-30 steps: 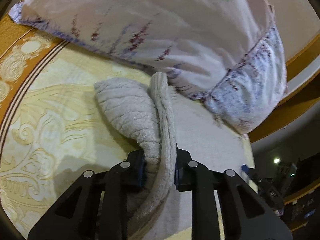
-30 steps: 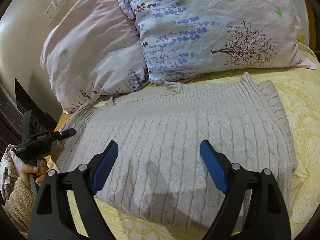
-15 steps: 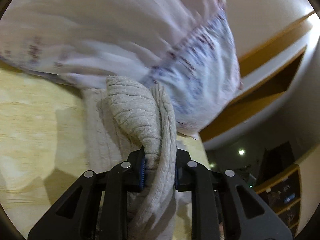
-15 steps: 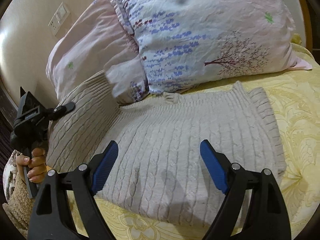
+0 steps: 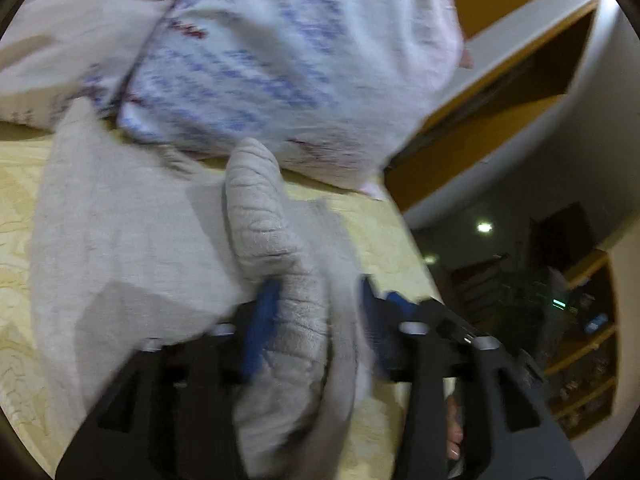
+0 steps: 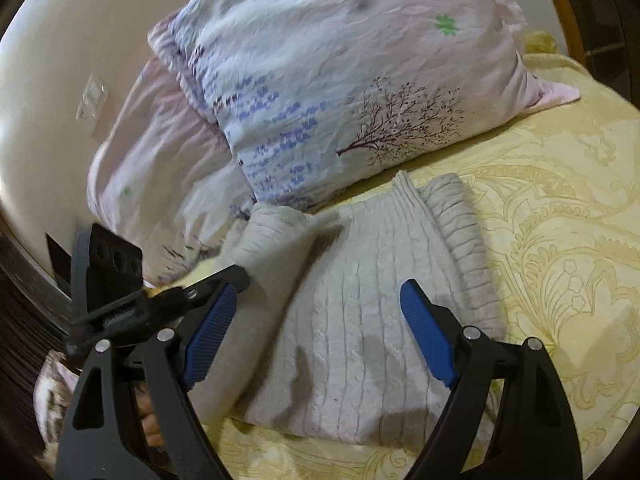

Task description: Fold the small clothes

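Observation:
A beige cable-knit sweater (image 6: 360, 304) lies on the yellow patterned bedspread (image 6: 560, 240), below the pillows. Its left part is folded over the body. My left gripper (image 5: 316, 312) has its blue pads spread around a bunched fold of the sweater (image 5: 264, 232), which still sits between the jaws; the view is blurred. It also shows in the right wrist view (image 6: 236, 276), at the folded edge. My right gripper (image 6: 316, 332) is open and empty, above the sweater's near part.
Two floral pillows (image 6: 340, 80) lean against the wall behind the sweater. The bed's edge (image 5: 404, 232) drops off to a dark room with shelves (image 5: 580, 320). A wall switch (image 6: 92, 100) is at the left.
My left gripper carried the sweater's left side over the body to the right, and its jaws have opened. The right gripper stayed open and shifted slightly.

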A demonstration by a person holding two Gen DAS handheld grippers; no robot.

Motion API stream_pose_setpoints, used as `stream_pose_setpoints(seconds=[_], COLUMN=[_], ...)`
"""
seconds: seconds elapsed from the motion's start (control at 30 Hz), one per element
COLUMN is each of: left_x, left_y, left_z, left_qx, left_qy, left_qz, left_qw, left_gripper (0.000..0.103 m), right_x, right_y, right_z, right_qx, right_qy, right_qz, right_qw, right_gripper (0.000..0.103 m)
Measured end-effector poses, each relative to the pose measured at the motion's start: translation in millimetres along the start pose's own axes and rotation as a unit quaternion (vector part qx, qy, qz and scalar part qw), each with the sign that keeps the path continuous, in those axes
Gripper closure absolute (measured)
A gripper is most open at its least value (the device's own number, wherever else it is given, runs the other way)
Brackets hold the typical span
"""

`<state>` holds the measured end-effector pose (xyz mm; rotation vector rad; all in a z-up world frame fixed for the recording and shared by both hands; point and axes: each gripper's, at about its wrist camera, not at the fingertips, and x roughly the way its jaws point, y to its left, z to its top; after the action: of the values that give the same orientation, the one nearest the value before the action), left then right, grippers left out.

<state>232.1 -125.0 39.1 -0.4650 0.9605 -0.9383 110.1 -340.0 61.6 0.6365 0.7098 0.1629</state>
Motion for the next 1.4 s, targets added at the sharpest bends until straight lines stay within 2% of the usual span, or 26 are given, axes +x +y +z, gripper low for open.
stream_pose_setpoints(seconds=[0.07,0.13,0.2,0.23,0.3,0.43,0.6,0.77,0.83,0.9,0.93,1.0,1.2,1.4], left_x=[-11.7,-26.8,-45.1,-57.1,-72.8,-87.6,-77.9,-68.8,-67.9,-67.1,-65.6,-65.3,-64.5,-56.5], left_y=[-9.4,-15.6,-16.7,-14.4,-4.2,26.4,62.2,70.2,70.9,71.2,69.4,70.3,66.8,51.0], left_z=[0.2,1.2,2.1,4.6,7.4,7.2,0.0,-8.2,-8.6,-8.0,-8.1,-7.3,-5.7,-9.7], left_qx=[0.010,0.024,0.035,0.038,0.040,0.030,-0.010,-0.016,-0.021,-0.021,-0.020,-0.024,-0.027,0.002], left_qy=[-0.012,-0.030,-0.050,-0.064,-0.081,-0.080,-0.036,-0.015,-0.014,-0.013,-0.012,-0.013,-0.010,-0.003], left_qz=[-0.018,-0.023,-0.013,0.008,0.055,0.160,0.199,0.190,0.182,0.181,0.182,0.183,0.169,0.151], left_qw=[0.9997,0.9990,0.9981,0.9972,0.9943,0.9834,0.9793,0.9816,0.9830,0.9831,0.9830,0.9827,0.9852,0.9886], left_gripper=[0.020,0.016,0.013,0.012,0.012,0.012,0.013,0.013,0.013,0.013,0.013,0.012,0.012,0.012], right_x=[0.5,5.6,12.0,17.5,23.0,38.9,64.7,77.0,81.5,86.1,90.2,93.2,66.3,37.5], right_y=[-2.2,-5.2,-6.7,-9.0,-11.3,-8.4,-4.9,-3.8,-6.5,-9.9,-9.9,-7.2,16.0,13.2], right_z=[4.3,7.7,9.5,10.6,11.0,8.1,-0.1,6.4,10.5,13.7,13.8,14.8,25.4,33.8], right_qx=[0.011,0.028,0.045,0.058,0.072,0.067,0.066,0.072,0.080,0.085,0.081,0.066,-0.024,-0.088], right_qy=[0.014,0.039,0.063,0.081,0.102,0.148,0.194,0.177,0.165,0.152,0.149,0.139,0.083,0.046], right_qz=[0.023,0.049,0.071,0.082,0.078,0.082,0.076,0.083,0.085,0.088,0.081,0.071,0.030,-0.056], right_qw=[1.000,0.998,0.994,0.992,0.989,0.983,0.976,0.978,0.979,0.981,0.982,0.986,0.996,0.994], right_gripper=[0.019,0.019,0.019,0.019,0.019,0.032,0.042,0.058,0.067,0.071,0.079,0.085,0.087,0.087])
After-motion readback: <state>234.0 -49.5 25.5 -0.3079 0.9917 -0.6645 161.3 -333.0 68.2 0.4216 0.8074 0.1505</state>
